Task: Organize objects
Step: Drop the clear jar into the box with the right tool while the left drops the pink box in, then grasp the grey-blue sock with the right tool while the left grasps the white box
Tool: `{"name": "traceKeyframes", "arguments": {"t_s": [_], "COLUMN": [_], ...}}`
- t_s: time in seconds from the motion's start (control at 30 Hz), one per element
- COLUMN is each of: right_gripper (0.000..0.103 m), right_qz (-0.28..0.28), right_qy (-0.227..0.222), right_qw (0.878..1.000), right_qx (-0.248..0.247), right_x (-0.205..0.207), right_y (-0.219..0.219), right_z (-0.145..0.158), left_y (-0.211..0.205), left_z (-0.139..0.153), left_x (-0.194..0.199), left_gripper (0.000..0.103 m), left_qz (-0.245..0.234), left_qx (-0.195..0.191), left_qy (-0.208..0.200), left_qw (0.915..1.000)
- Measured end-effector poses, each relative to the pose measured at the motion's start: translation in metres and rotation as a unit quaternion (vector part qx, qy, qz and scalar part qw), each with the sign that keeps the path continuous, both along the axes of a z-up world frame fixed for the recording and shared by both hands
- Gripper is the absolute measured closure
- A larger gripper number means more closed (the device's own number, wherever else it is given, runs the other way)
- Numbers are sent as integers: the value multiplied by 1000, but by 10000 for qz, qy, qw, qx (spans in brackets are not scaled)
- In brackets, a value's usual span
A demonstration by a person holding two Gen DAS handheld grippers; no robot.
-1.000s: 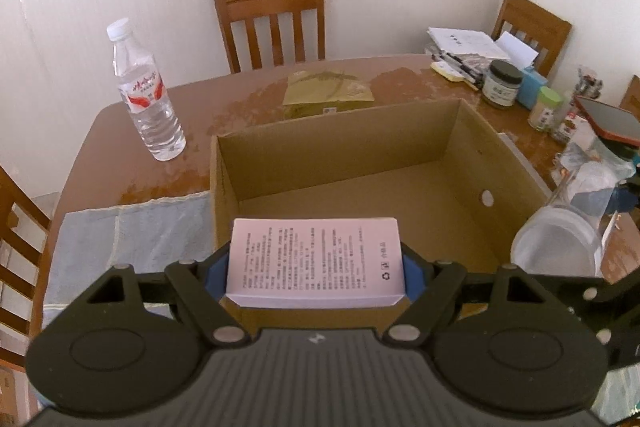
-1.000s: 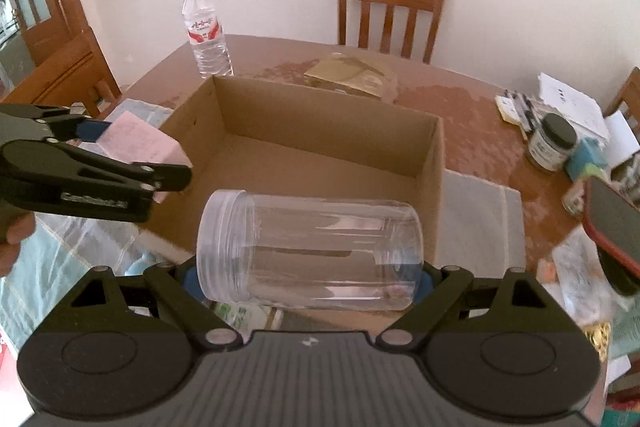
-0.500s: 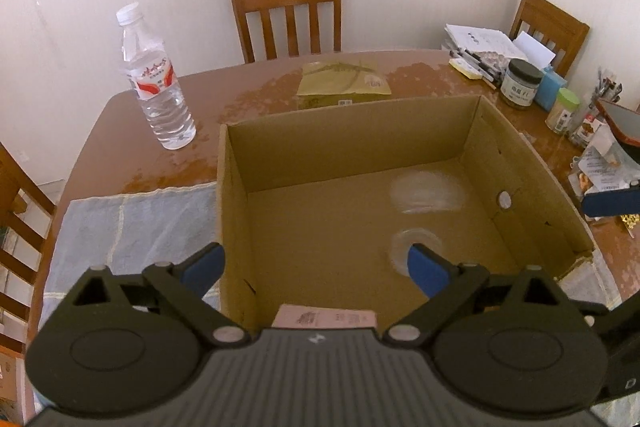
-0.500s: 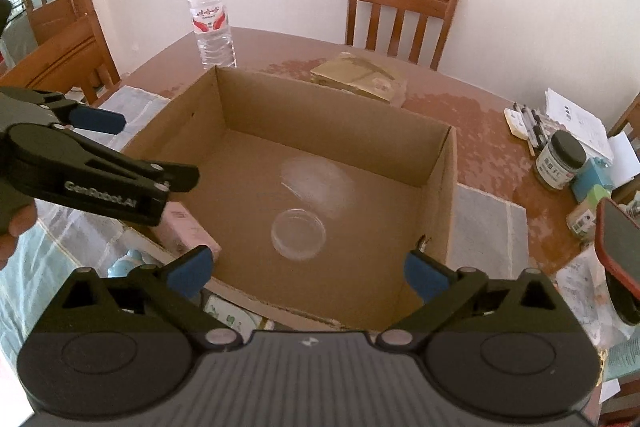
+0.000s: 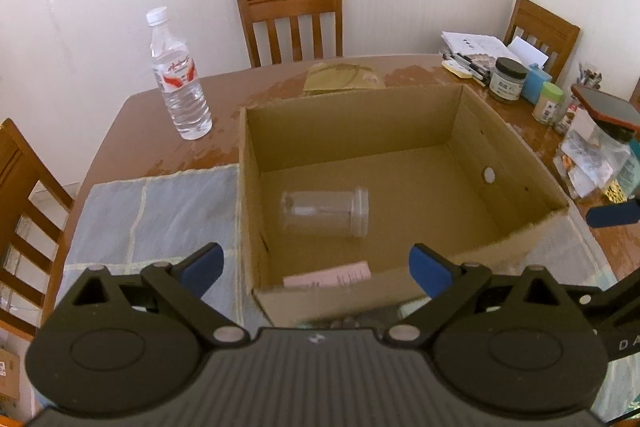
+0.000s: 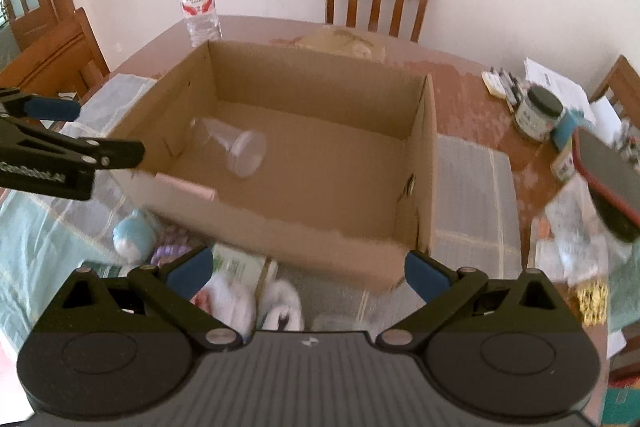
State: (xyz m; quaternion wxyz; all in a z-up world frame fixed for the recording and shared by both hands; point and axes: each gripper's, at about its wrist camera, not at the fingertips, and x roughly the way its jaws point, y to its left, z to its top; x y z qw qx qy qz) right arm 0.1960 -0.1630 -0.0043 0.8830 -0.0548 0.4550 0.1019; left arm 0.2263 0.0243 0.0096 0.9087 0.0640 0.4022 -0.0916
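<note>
Your left tool is spread wide and grasps nothing; it hangs over the near wall of the cardboard box. Your right tool is likewise released and empty, hovering over the box's near right corner. Inside the box, the clear plastic jar lies on its side on the floor, toward the left wall. The pink paper box lies flat against the near wall, just beside the jar but apart from it. The box sits on a blue checked cloth on the table. A water bottle stands upright beyond the cloth, well apart from the box.
</note>
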Motion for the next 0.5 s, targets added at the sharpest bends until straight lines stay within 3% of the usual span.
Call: {"name": "traceKeyframes", "arguments": {"t_s": [0.23, 0.5], "right_gripper": [0, 0], "right_qz": [-200, -429], "right_qy": [193, 521], "right_qw": [9996, 9975], "right_qx": [84, 220], "right_x": [-40, -75], "right_y": [-2, 1], "right_z": [-19, -41], "left_y": [8, 23], "left_z": [-7, -31], "left_x": [-42, -85], "left_gripper": [3, 3], "left_qz": [7, -13], "left_qx": [-32, -93], "left_qy": [-69, 185], "left_qw": [10000, 9998]}}
